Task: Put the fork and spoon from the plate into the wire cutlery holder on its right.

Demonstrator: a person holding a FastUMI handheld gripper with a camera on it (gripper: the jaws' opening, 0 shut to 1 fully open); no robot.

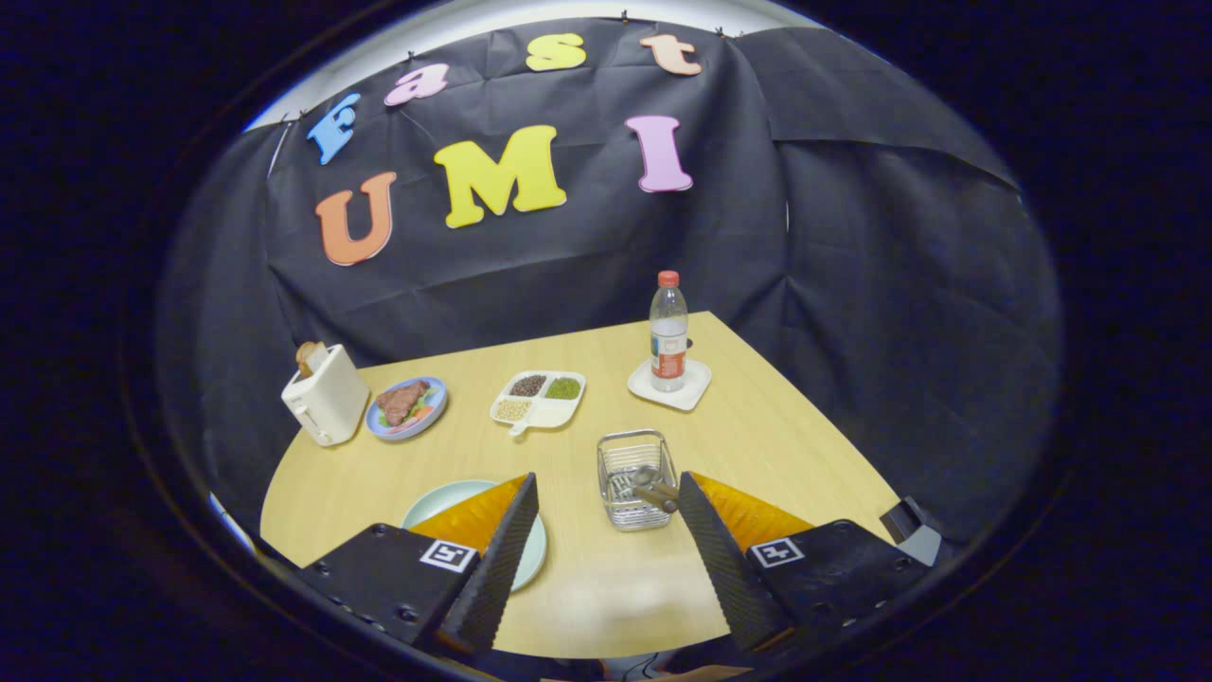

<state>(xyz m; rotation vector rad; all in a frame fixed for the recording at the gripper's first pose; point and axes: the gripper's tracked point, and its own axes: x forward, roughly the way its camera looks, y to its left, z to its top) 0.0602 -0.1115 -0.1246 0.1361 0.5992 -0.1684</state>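
Chrome wire makes up the cutlery holder (635, 478), standing on the pale wooden table (757, 436) just ahead of the fingers and nearer the right one, with handles of cutlery (653, 488) leaning out of it toward that finger; I cannot tell whether both fork and spoon are in there. To its left the light green plate (454, 497) lies partly under the left finger, and its visible part looks bare. The gripper (606, 493) hangs above the table with its fingers spread wide, holding nothing. Farther back stand a divided dish of beans (537, 396), a water bottle (668, 332) on a white coaster (670, 385), a blue plate of food (406, 406) and a toaster (324, 395). The risk, I'd say, is the right finger catching those protruding handles on any move, which could tip the light basket or flick a piece out.
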